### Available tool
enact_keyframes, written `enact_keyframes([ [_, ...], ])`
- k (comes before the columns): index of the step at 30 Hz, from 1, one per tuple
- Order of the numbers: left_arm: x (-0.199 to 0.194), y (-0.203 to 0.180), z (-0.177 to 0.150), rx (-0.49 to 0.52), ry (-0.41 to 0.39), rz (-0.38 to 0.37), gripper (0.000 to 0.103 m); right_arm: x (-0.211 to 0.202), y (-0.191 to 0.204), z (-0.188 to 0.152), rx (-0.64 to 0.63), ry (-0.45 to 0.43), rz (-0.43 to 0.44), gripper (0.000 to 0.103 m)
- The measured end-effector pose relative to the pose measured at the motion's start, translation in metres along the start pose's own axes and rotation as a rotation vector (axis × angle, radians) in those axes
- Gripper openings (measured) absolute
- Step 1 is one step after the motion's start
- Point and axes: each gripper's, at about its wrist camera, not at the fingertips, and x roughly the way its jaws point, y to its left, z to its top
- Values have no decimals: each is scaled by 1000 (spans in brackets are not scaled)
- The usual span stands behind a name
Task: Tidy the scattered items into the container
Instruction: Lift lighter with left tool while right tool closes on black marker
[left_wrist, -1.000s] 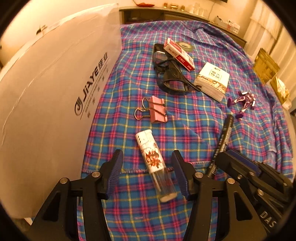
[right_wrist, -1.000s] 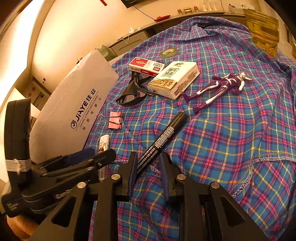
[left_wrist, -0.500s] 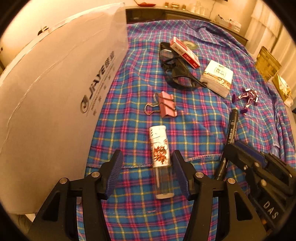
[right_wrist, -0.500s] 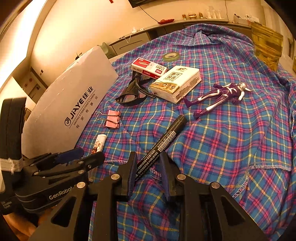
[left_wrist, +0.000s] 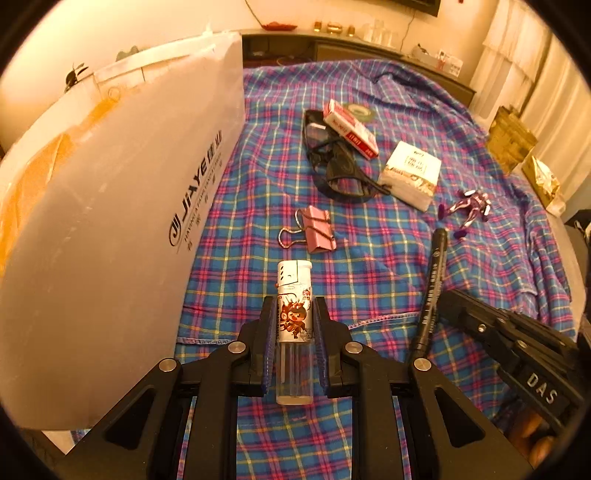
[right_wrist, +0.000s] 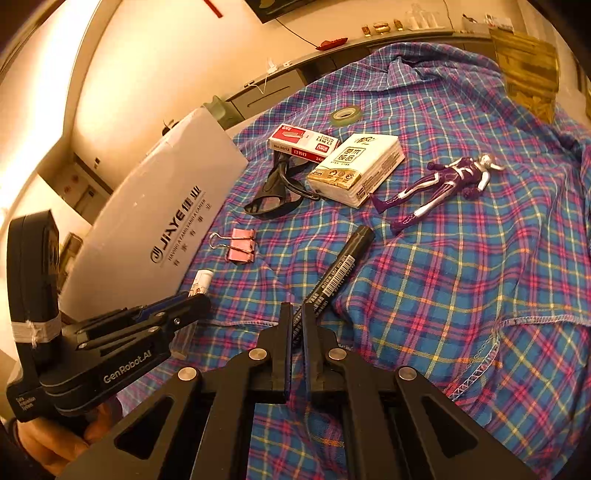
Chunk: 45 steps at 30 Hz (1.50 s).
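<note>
Your left gripper (left_wrist: 294, 332) jaws just closed, now clamped on lighter (left_wrist: 295, 317), near edge of plaid cloth (left_wrist: 369, 280); your right gripper (right_wrist: 296, 332) jaws also just closed, pinching near end of black marker (right_wrist: 332, 280). Both grasps made, neither item lifted yet. White container (left_wrist: 110, 206) stands left, just beside lighter. Farther out: pink binder clip (left_wrist: 317, 234), glasses (left_wrist: 340, 173), staple box (left_wrist: 351, 129), tissue pack (left_wrist: 412, 175), purple figure (left_wrist: 469, 210) all left to tidy

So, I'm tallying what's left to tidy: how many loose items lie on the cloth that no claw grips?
6: binder clip, glasses, staple box, tape roll, tissue pack, purple figure. Some may be hidden.
</note>
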Motion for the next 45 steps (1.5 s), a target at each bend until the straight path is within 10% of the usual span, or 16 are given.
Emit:
enact_keyframes([
  [8, -11, -4, -2, 13, -20, -35, 20, -3, -4, -1, 53, -7, 52, 5],
  [17, -16, -1, -8, -1, -29, -78, 20, 3, 4, 2, 10, 3, -76, 33],
  [27, -21, 10, -15, 3, -51, -130, 20, 32, 44, 4, -238, 40, -317, 26],
  [45, -48, 35, -25, -9, -89, -221, 20, -17, 33, 3, 15, -10, -140, 15],
])
